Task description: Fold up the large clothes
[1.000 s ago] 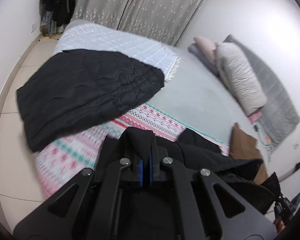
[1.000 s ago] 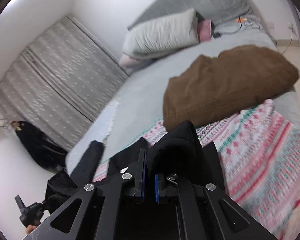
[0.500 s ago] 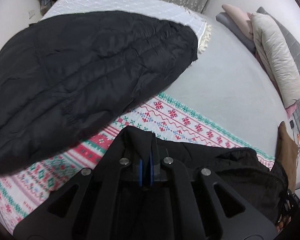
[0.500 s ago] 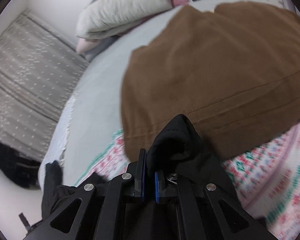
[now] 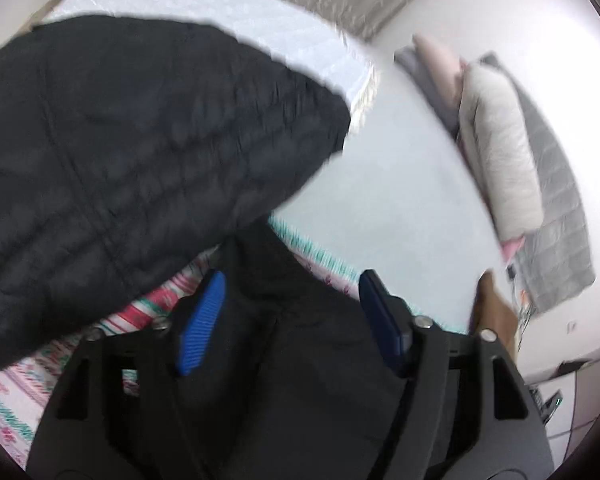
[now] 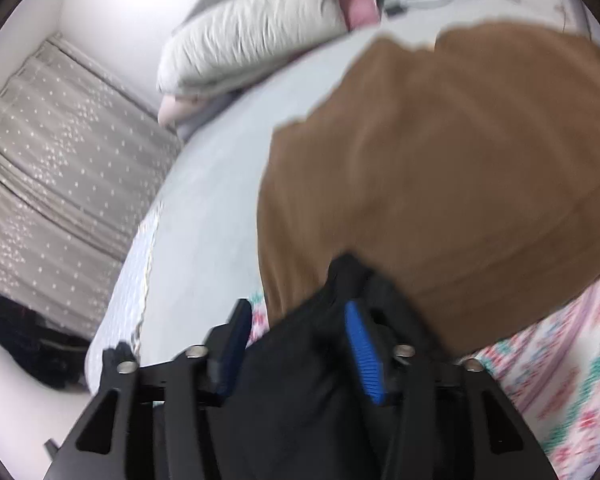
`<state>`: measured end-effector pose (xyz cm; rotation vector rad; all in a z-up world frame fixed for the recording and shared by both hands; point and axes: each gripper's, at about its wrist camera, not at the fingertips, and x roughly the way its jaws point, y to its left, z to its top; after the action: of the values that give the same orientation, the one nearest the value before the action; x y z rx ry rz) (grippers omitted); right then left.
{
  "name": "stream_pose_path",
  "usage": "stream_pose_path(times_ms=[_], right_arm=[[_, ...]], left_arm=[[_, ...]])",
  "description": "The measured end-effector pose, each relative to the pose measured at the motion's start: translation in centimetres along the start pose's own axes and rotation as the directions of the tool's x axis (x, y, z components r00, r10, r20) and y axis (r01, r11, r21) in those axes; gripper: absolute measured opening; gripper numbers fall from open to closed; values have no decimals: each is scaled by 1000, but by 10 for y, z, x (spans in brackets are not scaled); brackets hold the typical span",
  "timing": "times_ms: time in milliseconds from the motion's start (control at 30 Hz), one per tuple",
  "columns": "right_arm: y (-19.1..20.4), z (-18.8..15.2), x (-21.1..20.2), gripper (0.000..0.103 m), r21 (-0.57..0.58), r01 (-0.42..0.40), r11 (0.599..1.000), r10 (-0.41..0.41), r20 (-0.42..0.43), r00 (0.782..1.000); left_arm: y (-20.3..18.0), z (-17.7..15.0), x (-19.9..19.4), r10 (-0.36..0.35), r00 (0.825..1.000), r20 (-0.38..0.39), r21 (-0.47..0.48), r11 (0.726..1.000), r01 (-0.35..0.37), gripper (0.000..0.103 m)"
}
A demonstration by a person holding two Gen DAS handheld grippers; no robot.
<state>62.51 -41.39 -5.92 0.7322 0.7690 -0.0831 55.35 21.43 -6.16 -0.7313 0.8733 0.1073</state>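
- Filling both views, the bed (image 5: pixel 400 184) carries everything you are working with, its grey sheet bare in the middle.
- On the left side of your left view lies a black quilted jacket (image 5: pixel 132 148), overlapping a white checked blanket (image 5: pixel 228 20) behind it.
- Your right view shows a brown garment (image 6: pixel 460 168) lying folded on the bed, its near edge resting on the patterned blanket (image 6: pixel 560 364) of pink, green and white.
- Against the grey headboard (image 5: pixel 556 216) rests a pale pillow (image 6: pixel 252 36), with a pink one partly tucked behind it.
- Dotted grey curtains (image 6: pixel 48 168) hang along the far wall.
- The black garment (image 5: pixel 300 360) you are folding lies on the patterned blanket at the near edge of the bed, directly beneath both tools, one raised fold touching the brown garment.
- Your left gripper (image 5: pixel 290 300) has its blue-padded fingers (image 5: pixel 202 320) spread wide apart; black cloth sits between them, but they do not pinch it.
- Your right gripper (image 6: pixel 296 330) likewise holds its fingers (image 6: pixel 364 356) well apart, with a peak of the black garment standing loose between them.
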Motion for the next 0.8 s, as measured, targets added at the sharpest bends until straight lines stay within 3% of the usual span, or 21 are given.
stream_pose_path(times_ms=[100, 167, 267, 300, 367, 433, 500, 633, 700, 800], right_arm=[[11, 1, -27, 53, -77, 1, 997, 3, 51, 999], [17, -7, -39, 54, -126, -14, 992, 16, 18, 1000], [29, -35, -54, 54, -196, -70, 978, 56, -75, 996], [35, -49, -58, 54, -228, -86, 970, 61, -113, 992], [52, -84, -61, 54, -300, -119, 946, 64, -187, 980], [73, -128, -62, 54, -412, -155, 898, 40, -273, 961], [92, -177, -63, 54, -535, -161, 829, -10, -302, 953], [99, -246, -48, 54, -682, -178, 709, -111, -357, 927], [90, -256, -43, 56, -742, -156, 652, -121, -305, 945], [67, -230, -44, 56, -737, -87, 670, -163, -260, 952]], left_arm=[[9, 7, -34, -35, 998, 48, -40, 999, 37, 71], [8, -3, -54, 8, 998, 61, -13, 1000, -7, 71], [-18, -53, -72, 15, 1000, 10, 165, 986, -16, 71], [-34, -87, -77, 34, 999, -13, 259, 965, -30, 71], [-49, -138, -82, 74, 997, -18, 347, 936, -63, 71], [-60, -177, -80, 84, 996, -37, 396, 916, -62, 71], [-67, -205, -76, 104, 994, -36, 435, 897, -78, 71], [-54, -232, -53, 222, 975, -10, 482, 856, -190, 71], [-33, -230, -38, 284, 959, 20, 478, 839, -259, 71], [-20, -216, -44, 280, 959, 40, 464, 845, -266, 71]])
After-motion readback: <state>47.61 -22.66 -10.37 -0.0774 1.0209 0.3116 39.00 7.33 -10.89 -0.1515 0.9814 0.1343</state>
